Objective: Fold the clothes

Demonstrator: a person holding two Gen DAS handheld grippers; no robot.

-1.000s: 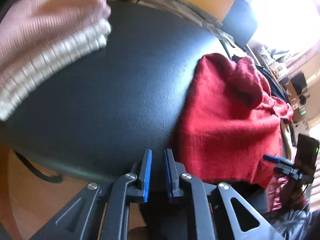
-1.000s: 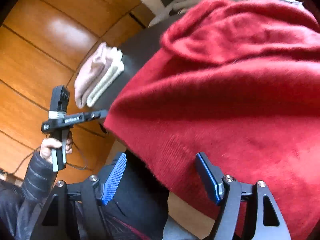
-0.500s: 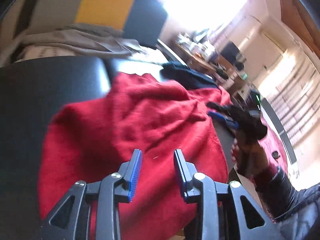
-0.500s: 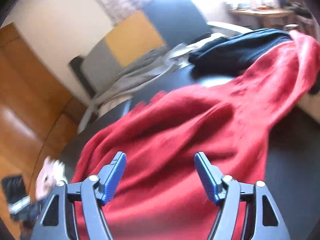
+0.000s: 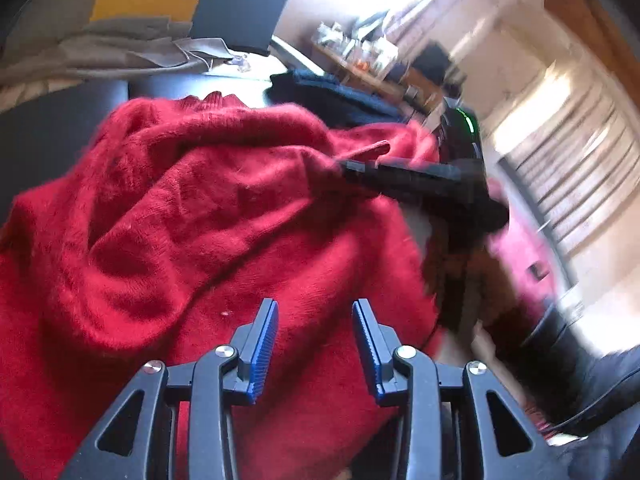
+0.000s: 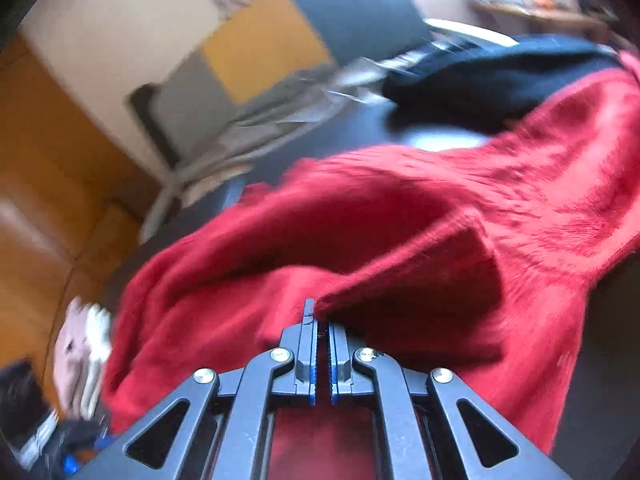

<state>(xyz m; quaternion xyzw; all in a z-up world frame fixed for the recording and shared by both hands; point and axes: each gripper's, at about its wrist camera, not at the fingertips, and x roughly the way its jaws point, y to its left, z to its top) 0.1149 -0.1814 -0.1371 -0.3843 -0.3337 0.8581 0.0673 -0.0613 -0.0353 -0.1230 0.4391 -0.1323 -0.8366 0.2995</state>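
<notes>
Red sweater (image 5: 192, 216) lies crumpled on a black table (image 5: 52, 124), spread toward its near edge. Left gripper (image 5: 315, 320) hovers just above the sweater — fingers moderately apart, nothing between them. Right gripper (image 6: 320, 322) is pinched closed on a raised edge of the sweater (image 6: 400, 248), lifting a fold off the table. Dark blue garment (image 6: 500, 76) sits at the far side; a folded pink-and-white garment (image 6: 82, 352) near the left edge — blurred.
</notes>
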